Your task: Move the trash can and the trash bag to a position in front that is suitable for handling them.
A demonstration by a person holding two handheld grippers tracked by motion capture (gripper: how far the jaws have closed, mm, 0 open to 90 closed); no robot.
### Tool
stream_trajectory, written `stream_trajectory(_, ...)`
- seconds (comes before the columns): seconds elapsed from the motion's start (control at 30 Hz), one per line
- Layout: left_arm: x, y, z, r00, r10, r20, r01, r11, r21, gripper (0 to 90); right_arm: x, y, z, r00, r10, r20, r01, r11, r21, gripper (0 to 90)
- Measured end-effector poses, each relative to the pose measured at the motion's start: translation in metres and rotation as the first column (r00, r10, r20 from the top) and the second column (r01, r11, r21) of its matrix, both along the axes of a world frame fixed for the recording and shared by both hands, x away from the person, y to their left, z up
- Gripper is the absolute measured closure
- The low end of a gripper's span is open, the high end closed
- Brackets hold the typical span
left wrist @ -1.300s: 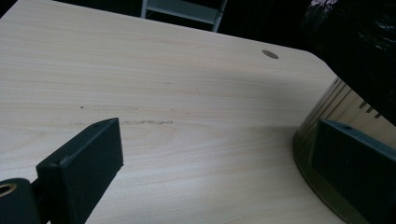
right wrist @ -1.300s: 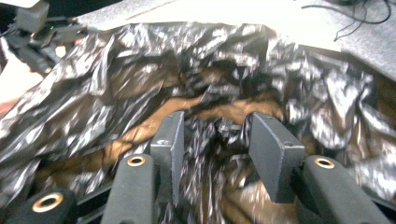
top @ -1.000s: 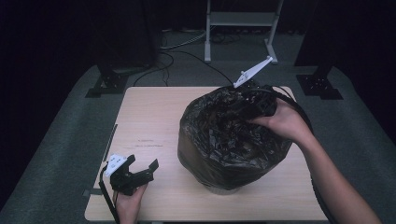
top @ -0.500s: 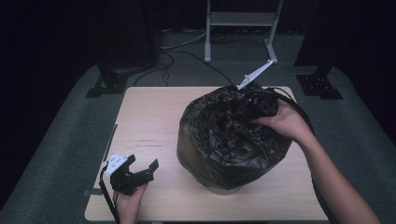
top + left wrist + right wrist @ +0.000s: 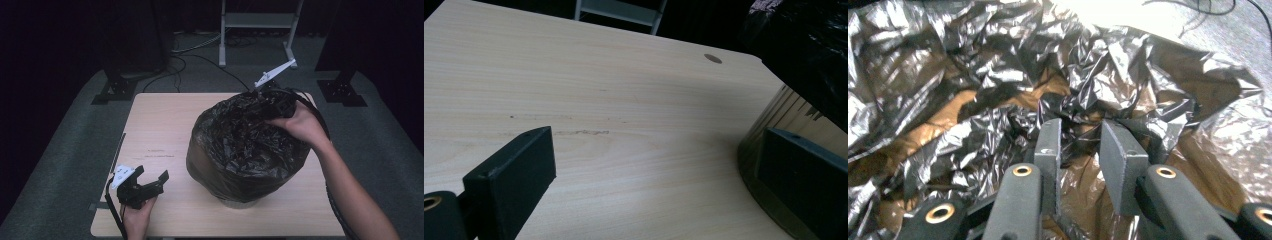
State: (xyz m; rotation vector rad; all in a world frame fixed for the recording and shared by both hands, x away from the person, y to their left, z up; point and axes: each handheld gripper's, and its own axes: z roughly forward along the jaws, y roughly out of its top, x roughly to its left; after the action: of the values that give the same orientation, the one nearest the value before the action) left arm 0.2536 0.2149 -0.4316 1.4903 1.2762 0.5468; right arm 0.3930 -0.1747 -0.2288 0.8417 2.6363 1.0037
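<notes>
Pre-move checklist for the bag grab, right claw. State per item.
1. Right claw over the black bag: ok, its jaws sit in the crumpled plastic near the top.
2. Plastic between the jaws: ok, a fold lies in the gap; jaws have just been closing.
3. Pads pressing firmly on the fold: cannot tell, a gap remains.
4. Bin under the bag standing upright on the table: ok.
5. Left claw out of the way: ok, open, low at the table's near left, apart from the bag.
6. Cable clear of the bag: cannot tell.
</notes>
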Motion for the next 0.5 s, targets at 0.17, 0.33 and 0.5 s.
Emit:
stream_trajectory(0.17,0.0002,-0.0005,0.0001,1.0000,0.000,0.001,0.000,1.0000,0.000,1.8,-0.0010,-0.0006,0.0003,0.9999,0.014,0.005,-0.014,1.000,0.018,69.7)
stream_trajectory(0.33,-0.0001,-0.0006,0.0003,1.0000,0.001,0.001,-0.001,1.0000,0.000,1.8,-0.0036,-0.0010,0.0073,0.9991,0.025,0.035,-0.028,0.997,0.077,68.9)
stream_trajectory(0.5,-0.0002,-0.0008,0.0006,1.0000,-0.001,0.003,0.001,1.0000,0.000,1.8,-0.0021,-0.0006,0.0054,0.9986,0.006,0.053,-0.011,0.996,0.089,67.5)
